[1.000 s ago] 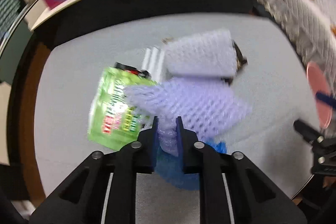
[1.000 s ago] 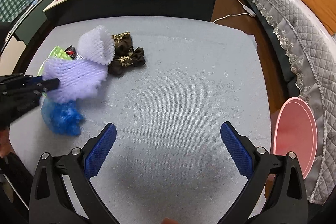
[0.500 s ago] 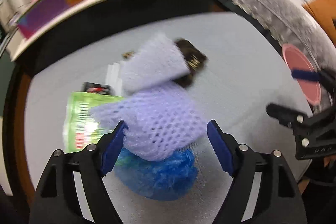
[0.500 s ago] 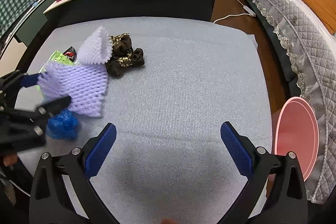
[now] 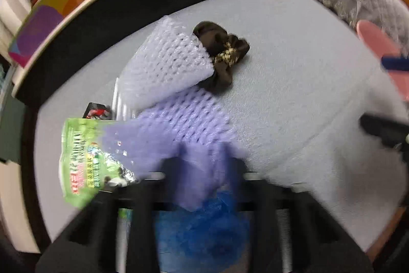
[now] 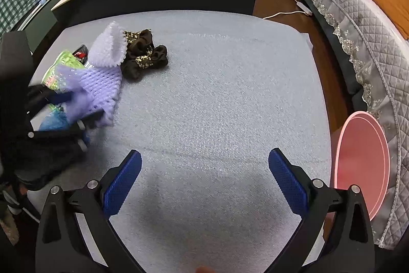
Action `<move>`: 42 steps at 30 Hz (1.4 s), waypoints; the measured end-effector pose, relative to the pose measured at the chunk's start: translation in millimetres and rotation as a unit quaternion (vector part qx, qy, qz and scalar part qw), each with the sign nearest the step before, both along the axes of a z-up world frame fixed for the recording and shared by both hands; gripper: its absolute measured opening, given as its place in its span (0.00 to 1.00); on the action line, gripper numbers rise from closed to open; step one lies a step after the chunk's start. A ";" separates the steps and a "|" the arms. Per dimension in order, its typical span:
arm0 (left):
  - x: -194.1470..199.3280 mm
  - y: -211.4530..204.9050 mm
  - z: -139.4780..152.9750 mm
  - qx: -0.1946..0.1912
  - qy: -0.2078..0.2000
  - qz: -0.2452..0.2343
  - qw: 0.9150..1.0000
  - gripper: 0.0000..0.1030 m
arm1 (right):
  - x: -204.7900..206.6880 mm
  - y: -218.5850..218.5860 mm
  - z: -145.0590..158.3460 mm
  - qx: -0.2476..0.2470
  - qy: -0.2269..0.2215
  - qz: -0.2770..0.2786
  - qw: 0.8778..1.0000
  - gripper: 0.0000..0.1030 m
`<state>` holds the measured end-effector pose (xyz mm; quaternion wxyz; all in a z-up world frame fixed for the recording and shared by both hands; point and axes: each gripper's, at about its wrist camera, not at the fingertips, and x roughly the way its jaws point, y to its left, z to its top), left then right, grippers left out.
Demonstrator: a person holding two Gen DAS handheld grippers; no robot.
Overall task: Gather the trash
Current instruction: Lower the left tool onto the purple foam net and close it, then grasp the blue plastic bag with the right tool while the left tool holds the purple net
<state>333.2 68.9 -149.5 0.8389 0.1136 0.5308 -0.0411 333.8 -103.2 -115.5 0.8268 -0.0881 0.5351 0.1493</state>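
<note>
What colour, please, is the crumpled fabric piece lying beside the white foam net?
The fabric piece is dark brown with gold patterned patches, clearest in the right wrist view.

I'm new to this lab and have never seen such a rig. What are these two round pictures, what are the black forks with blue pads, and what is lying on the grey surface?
No robot here: a person holds a two-finger gripper in each hand, and a fisheye camera on each looks along its fingers, hence the round pictures.

One picture is from the left gripper, blurred by motion. Its jaws are closing on a purple foam net that lies between them, over a blue crumpled bag.

The other is from the right gripper, open and empty above the grey mat.

On the mat lies trash: a green snack wrapper, a white foam net and a brown scrunchie. The pink bin stands beside the mat.
</note>
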 end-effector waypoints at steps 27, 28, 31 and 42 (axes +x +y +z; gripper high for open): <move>-111.8 130.2 149.5 -0.124 -0.149 0.162 0.968 0.08 | -55.3 99.6 4.5 0.055 0.033 0.131 0.989 0.95; -115.0 132.9 151.3 -0.124 -0.152 0.163 0.967 0.08 | -56.8 108.4 -1.2 0.052 0.036 0.137 0.988 0.93; -120.1 138.8 151.3 -0.128 -0.153 0.167 0.966 0.08 | -58.9 126.5 -18.7 0.050 0.060 0.148 0.986 0.63; -119.2 125.1 138.3 -0.116 -0.127 0.169 0.971 0.08 | -64.9 95.0 8.2 0.033 0.020 0.128 0.991 0.08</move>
